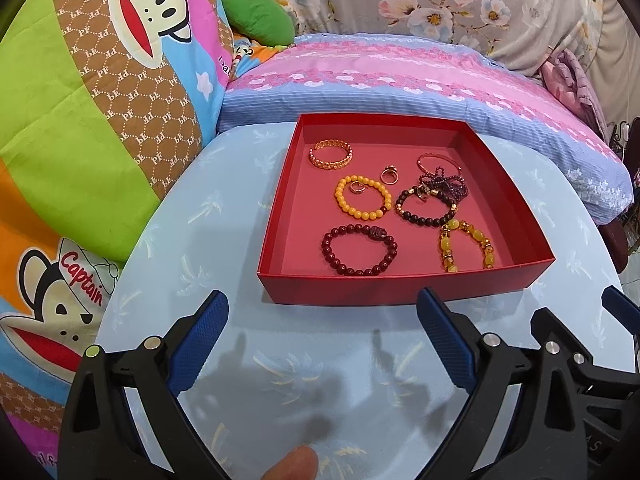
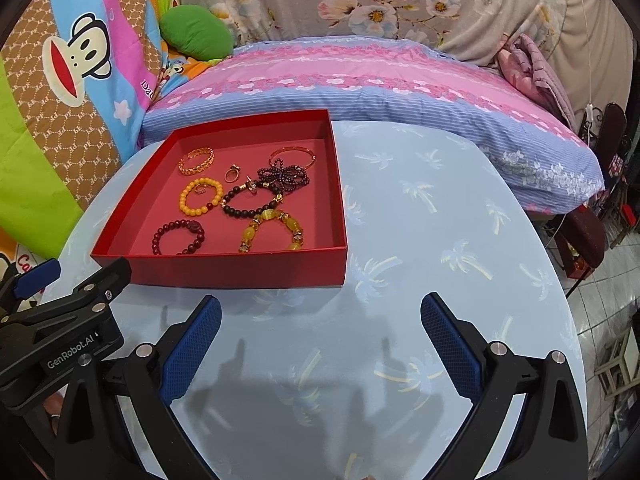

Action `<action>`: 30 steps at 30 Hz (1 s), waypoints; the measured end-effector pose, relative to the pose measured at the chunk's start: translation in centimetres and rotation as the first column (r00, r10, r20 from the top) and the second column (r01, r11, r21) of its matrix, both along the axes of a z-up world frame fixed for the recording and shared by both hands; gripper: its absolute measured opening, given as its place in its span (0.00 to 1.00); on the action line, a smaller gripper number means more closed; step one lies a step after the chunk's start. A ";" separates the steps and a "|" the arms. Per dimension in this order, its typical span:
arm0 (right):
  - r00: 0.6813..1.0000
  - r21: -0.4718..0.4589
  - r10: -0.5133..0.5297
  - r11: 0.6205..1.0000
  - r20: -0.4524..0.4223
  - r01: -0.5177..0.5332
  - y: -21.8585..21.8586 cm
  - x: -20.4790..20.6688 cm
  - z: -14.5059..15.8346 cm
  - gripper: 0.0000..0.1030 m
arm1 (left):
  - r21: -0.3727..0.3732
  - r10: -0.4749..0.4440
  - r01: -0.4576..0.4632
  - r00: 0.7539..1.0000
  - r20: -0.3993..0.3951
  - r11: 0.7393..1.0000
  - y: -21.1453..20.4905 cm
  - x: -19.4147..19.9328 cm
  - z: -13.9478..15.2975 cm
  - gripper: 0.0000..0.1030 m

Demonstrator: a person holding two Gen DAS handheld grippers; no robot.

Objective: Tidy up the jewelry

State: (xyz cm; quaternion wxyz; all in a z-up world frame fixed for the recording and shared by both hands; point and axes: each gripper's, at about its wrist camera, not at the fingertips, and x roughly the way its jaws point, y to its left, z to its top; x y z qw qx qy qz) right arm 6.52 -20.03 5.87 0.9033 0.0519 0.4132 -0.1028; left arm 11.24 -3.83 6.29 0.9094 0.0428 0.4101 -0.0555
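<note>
A shallow red box [image 1: 404, 286] [image 2: 224, 270] sits on the pale blue table and holds several pieces of jewelry: a gold chain bangle [image 1: 330, 155], a yellow bead bracelet [image 1: 363, 199], a dark red bead bracelet [image 1: 359, 250], a black bead bracelet [image 1: 424, 206], an amber bracelet [image 1: 464, 246], a purple bead strand [image 1: 442, 184], a thin rose bangle [image 1: 440, 162] and small rings [image 1: 389, 175]. My left gripper [image 1: 322, 312] is open and empty, just in front of the box. My right gripper [image 2: 320, 314] is open and empty, to the right front of the box.
The round table [image 2: 440, 220] has a palm-print cover. A bed with a pink and blue quilt [image 1: 400, 80] lies behind it. A monkey-print blanket [image 1: 100, 100] rises at the left. A green cushion [image 2: 196, 32] lies at the back. Floor and furniture [image 2: 608, 240] show at the right.
</note>
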 end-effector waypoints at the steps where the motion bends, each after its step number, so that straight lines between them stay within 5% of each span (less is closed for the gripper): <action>1: 1.000 0.000 0.000 1.000 0.000 0.000 0.0 0.0 0.0 0.94 | 0.001 0.001 -0.001 1.000 0.000 1.000 0.0 0.0 0.0 0.88; 30: 1.000 0.010 0.009 1.000 -0.020 -0.008 0.2 -0.1 -0.4 0.94 | 0.007 0.013 -0.013 1.000 -0.005 1.000 0.4 0.0 -0.4 0.88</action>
